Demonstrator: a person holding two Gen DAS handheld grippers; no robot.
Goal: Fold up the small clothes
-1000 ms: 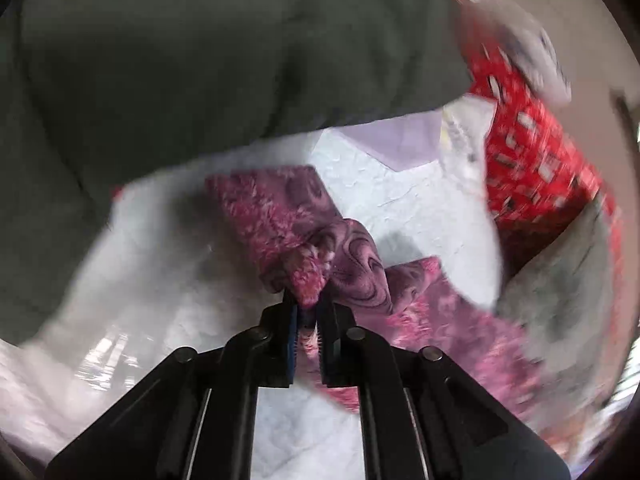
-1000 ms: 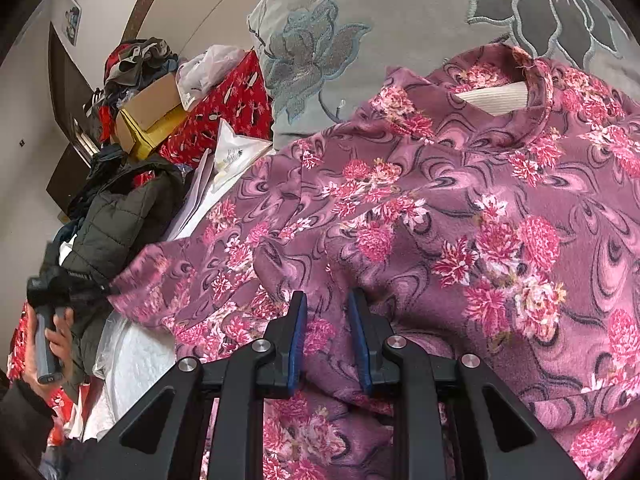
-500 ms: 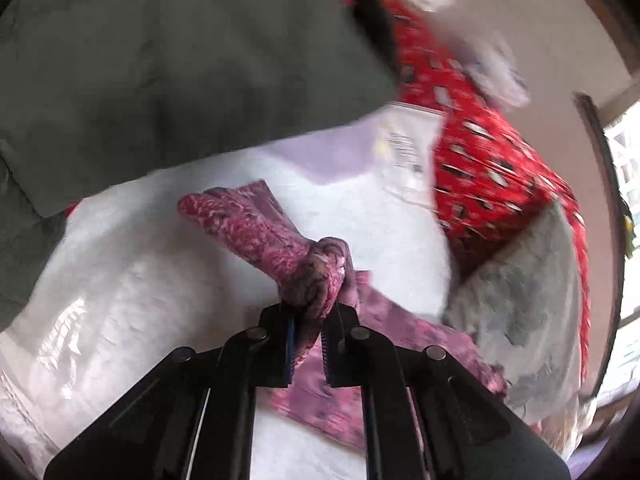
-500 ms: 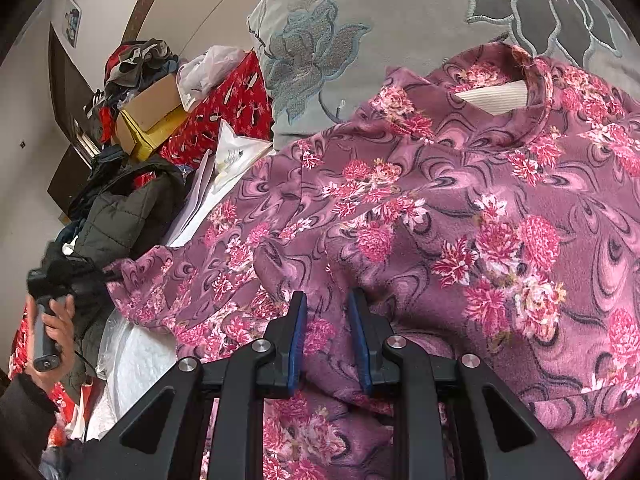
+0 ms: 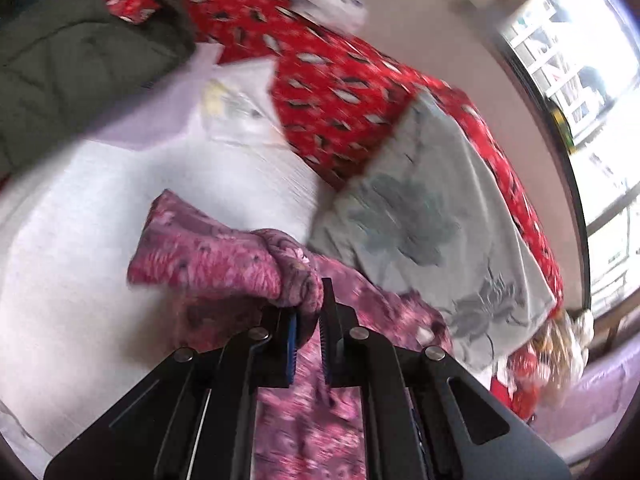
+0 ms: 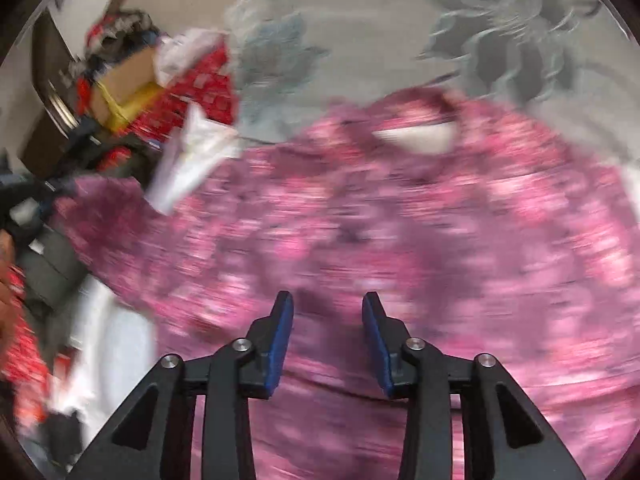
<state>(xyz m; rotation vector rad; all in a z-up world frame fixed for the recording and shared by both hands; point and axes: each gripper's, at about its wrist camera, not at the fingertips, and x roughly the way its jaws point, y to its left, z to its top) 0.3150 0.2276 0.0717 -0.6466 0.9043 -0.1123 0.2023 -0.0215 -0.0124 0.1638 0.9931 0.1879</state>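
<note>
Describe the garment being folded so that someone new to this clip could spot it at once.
Start at the big grey flowered blanket at the back. The top lies just in front of it, its sleeve pinched in the left gripper. It is the only pink-and-purple floral piece; the red cloth beside it has small pale marks.

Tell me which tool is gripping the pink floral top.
The left tool: it pinches a bunched sleeve of the pink floral top. The right tool is open, with nothing between its fingers.

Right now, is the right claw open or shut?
Open: the right claw shows a wide gap between its blue pads, with the floral top lying beyond, ungripped.
</note>
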